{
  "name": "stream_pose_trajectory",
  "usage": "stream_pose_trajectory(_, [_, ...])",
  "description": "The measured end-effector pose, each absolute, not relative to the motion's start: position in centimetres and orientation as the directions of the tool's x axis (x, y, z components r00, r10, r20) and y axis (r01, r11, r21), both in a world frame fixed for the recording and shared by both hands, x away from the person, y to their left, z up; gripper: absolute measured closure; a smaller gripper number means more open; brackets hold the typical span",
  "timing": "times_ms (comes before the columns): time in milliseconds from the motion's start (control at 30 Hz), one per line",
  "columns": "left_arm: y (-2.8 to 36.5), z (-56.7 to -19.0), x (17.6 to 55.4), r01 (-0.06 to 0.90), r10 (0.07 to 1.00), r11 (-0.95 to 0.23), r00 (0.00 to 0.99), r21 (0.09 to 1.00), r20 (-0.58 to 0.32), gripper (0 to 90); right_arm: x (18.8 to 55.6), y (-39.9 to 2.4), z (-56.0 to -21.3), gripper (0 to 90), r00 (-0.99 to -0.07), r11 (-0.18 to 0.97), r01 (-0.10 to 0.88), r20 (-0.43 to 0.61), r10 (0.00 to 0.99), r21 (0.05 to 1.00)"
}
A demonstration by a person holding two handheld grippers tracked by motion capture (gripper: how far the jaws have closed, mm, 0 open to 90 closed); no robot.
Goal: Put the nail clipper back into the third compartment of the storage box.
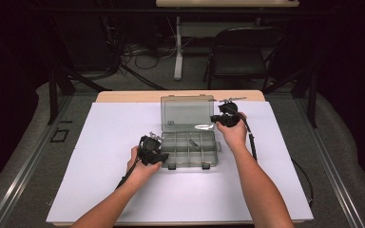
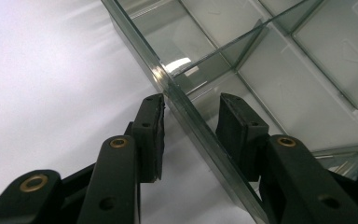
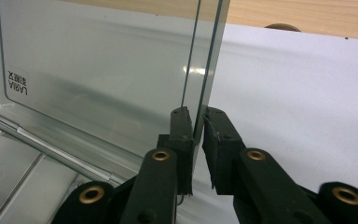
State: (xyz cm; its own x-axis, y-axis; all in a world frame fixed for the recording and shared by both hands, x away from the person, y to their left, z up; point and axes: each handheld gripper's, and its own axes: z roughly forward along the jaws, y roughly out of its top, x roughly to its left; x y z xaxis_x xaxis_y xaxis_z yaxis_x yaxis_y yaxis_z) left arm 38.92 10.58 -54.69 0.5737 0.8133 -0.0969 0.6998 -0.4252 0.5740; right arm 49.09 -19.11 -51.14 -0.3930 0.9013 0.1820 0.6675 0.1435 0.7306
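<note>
A clear plastic organizer box [image 1: 188,166] with divided compartments sits mid-table, its lid [image 1: 186,111] standing upright at the back. My left gripper [image 1: 161,156] is at the box's front left corner. In the left gripper view its jaws [image 2: 191,126] straddle the box wall [image 2: 177,93]: the outer pad's tip touches the wall and the inner pad stands apart inside the box. My right gripper [image 1: 217,118] is at the lid's right edge. In the right gripper view [image 3: 198,126] both pads pinch the lid's edge [image 3: 205,70].
A white sheet [image 1: 100,156] covers the table, with a wooden strip [image 1: 123,96] showing at the back. The right gripper's cable [image 1: 253,142] trails down past the box's right side. A black chair [image 1: 240,52] and floor cables [image 1: 138,57] lie beyond the table.
</note>
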Motion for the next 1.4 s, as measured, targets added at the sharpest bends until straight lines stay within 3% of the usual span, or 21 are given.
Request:
stream_pose_trajectory(700, [10.6,-54.6,39.1,0.713,0.817,-0.408,0.564,0.57,-0.121,60.2,48.5,-19.1,-51.3,84.0,-0.403,0.152,0.632,0.155,0.902,0.76])
stream_pose_trajectory(1033, [11.4,-53.3,39.9,0.722,0.82,-0.368,0.549,0.586,-0.161,40.2,48.3,-19.1,-51.3,84.1,-0.409,0.156,0.62,0.147,0.901,0.769])
stream_pose_trajectory(1400, [11.9,-50.9,41.2,0.694,0.808,-0.342,0.562,0.633,-0.179,25.2,48.1,-19.1,-51.3,84.1,-0.411,0.159,0.611,0.139,0.901,0.776])
